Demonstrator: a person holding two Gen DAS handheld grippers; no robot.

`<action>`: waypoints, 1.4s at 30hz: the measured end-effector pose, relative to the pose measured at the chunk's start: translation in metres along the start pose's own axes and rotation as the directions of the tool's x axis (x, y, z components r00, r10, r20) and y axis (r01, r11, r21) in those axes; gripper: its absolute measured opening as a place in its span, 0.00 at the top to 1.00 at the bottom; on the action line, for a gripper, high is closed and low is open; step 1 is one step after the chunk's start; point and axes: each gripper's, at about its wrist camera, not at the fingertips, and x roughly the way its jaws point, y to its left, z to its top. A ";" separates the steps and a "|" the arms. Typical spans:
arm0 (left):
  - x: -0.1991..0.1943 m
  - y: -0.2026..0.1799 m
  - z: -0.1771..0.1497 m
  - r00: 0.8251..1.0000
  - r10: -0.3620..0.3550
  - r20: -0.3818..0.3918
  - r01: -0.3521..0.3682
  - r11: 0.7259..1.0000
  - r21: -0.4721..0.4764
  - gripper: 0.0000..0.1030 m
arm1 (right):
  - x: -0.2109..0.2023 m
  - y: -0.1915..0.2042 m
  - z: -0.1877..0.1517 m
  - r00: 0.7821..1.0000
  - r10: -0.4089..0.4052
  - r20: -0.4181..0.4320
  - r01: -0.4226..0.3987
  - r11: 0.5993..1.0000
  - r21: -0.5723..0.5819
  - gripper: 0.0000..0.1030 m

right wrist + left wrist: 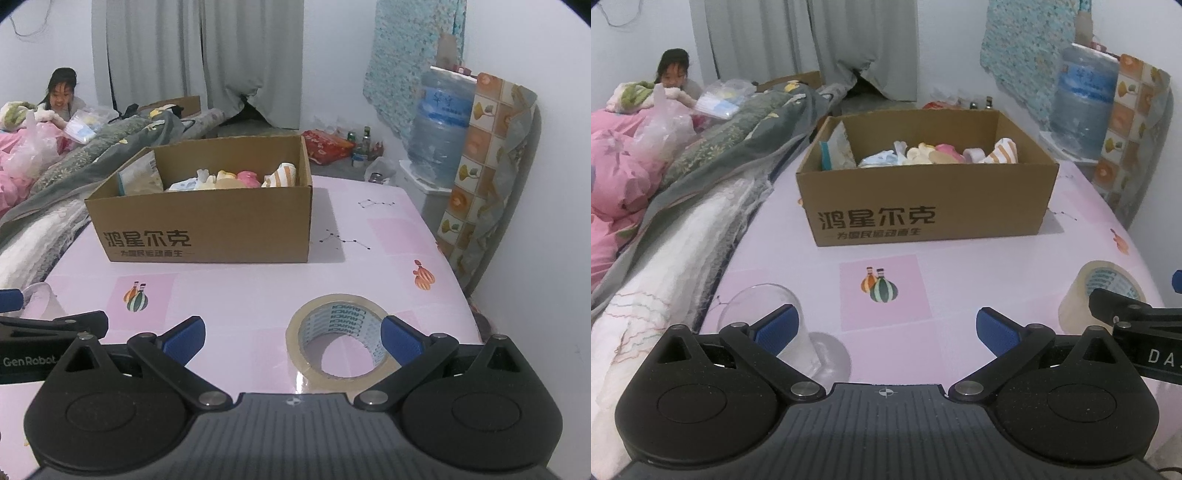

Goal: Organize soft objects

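- The left tongs (pixel 884 325) are seen spread wide at the bottom of the left wrist view, blue pads apart, nothing clamped between them.
- A clear glass (pixel 768 321) is found lying on its side at lower left of that frame, partly hidden behind the left pad; whether it is touched cannot be told.
- The right tongs (pixel 293 338) are held apart too, low in the right wrist view, with nothing gripped.
- A roll of clear tape (pixel 340 336) is seen flat on the pink surface (pixel 388 236), lower centre-right of the frame, its right edge overlapped by the right blue pad; contact cannot be judged.
- The cardboard box (pixel 207 229) is placed open on the surface at centre-left of the right wrist view, and at upper centre of the left wrist view.
- The soft objects (pixel 236 179) are piled inside the box: pale, yellow, pink and an orange-striped piece, bunched along the far side.
- A packet (pixel 142 177) is propped upright against the box's left inner wall.
- A heap of blankets (pixel 713 147) is spread along the left side of the frame, beside the surface.
- A person (pixel 61 94) is glimpsed at upper left, behind the blankets.
- A blue water jug (pixel 441 129) is noted at upper right, against the wall.
- Grey curtains (pixel 192 55) are hung across the top centre.
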 end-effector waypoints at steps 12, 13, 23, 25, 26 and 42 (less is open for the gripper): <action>0.019 -0.007 0.007 0.997 -0.065 -0.030 0.066 0.998 0.007 0.00 | 0.013 -0.007 0.003 0.999 -0.037 -0.014 0.038 0.999 0.011 0.44; 0.020 -0.008 0.008 0.997 -0.070 -0.031 0.070 0.998 0.007 0.00 | 0.013 -0.008 0.004 0.999 -0.042 -0.014 0.042 0.999 0.012 0.44; 0.033 -0.013 0.015 0.990 -0.134 -0.038 0.135 0.991 0.007 0.00 | 0.018 -0.016 0.008 0.997 -0.071 -0.010 0.072 0.997 0.025 0.44; 0.036 -0.017 0.015 0.988 -0.151 -0.043 0.152 0.988 0.011 0.00 | 0.018 -0.019 0.008 0.997 -0.080 -0.009 0.080 0.996 0.034 0.44; 0.036 -0.018 0.015 0.987 -0.156 -0.043 0.157 0.988 0.014 0.00 | 0.018 -0.022 0.008 0.996 -0.083 -0.011 0.083 0.996 0.039 0.44; 0.038 -0.043 0.016 0.975 -0.217 -0.055 0.220 0.974 0.047 0.00 | 0.008 -0.045 0.003 0.990 -0.141 -0.007 0.141 0.987 0.073 0.44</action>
